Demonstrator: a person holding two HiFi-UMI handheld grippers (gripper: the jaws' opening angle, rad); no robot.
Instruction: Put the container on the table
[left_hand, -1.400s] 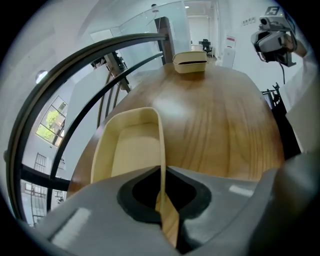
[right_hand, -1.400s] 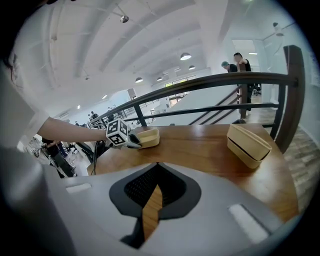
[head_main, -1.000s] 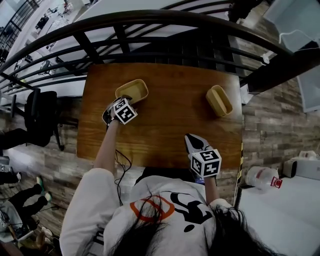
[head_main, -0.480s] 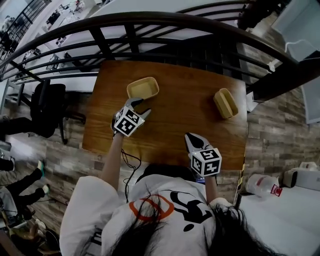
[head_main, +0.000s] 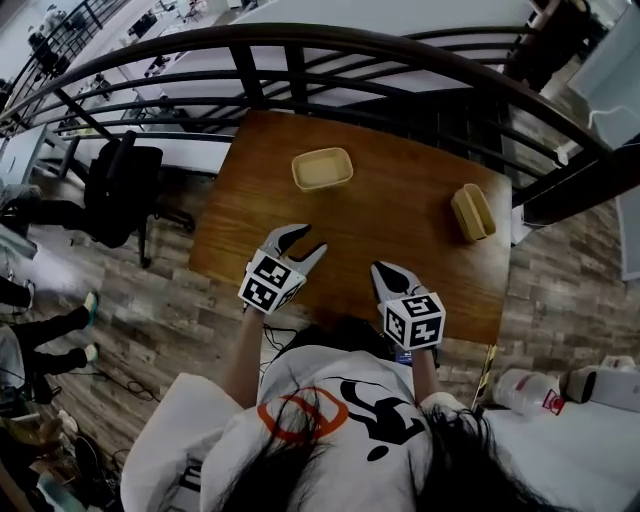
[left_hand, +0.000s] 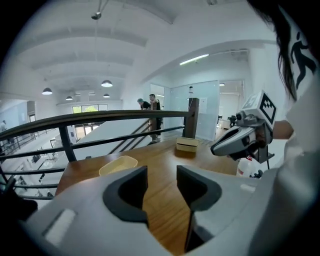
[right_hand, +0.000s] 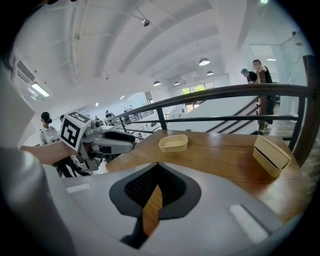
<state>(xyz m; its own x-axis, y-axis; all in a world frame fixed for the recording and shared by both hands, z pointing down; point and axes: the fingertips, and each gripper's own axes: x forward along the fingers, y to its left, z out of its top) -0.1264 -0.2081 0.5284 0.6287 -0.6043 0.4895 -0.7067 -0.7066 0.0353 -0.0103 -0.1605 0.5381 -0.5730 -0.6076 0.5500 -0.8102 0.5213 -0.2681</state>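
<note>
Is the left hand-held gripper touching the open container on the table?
Apart. The head view shows bare table between the left hand-held gripper, its jaws open, and the open container, which rests farther back.

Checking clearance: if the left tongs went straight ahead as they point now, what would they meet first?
Likely only the brown wooden table top: the open left tongs aim between the shallow tan container and the tan box. Depth is unclear.
</note>
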